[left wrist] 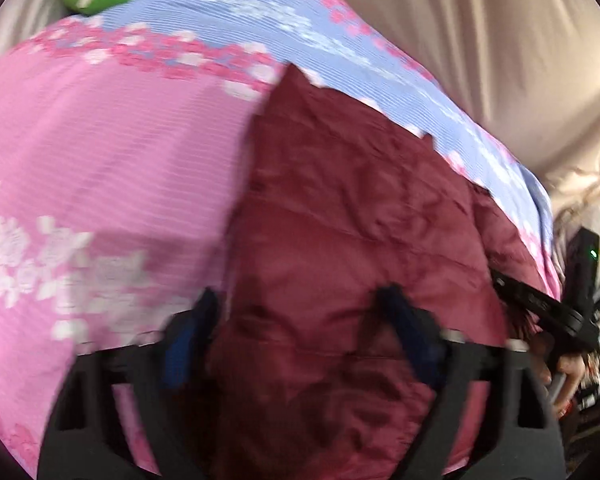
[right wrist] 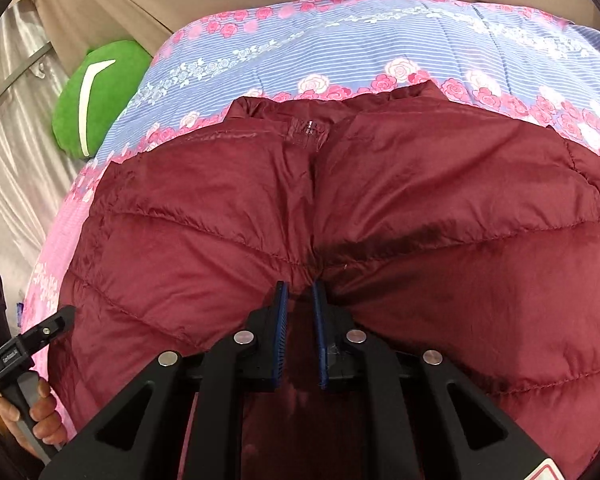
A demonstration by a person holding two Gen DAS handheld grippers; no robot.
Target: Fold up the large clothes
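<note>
Maroon puffer jacket (right wrist: 380, 208) spread on the flowered bed (right wrist: 340, 40), likely light, puffy and slippery, best pinched at hem or seams; right gripper (right wrist: 300, 292) narrowly parted at the zipper, left gripper (left wrist: 300, 300) wide open.

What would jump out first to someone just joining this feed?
The maroon puffer jacket dominates both views, spread zipped-up across a pink and blue floral bedspread. The right gripper has its blue-padded fingers nearly together at the jacket's centre seam, while the left gripper hangs open over the jacket's edge. A bright green cushion sits at the bed's far left corner.
</note>
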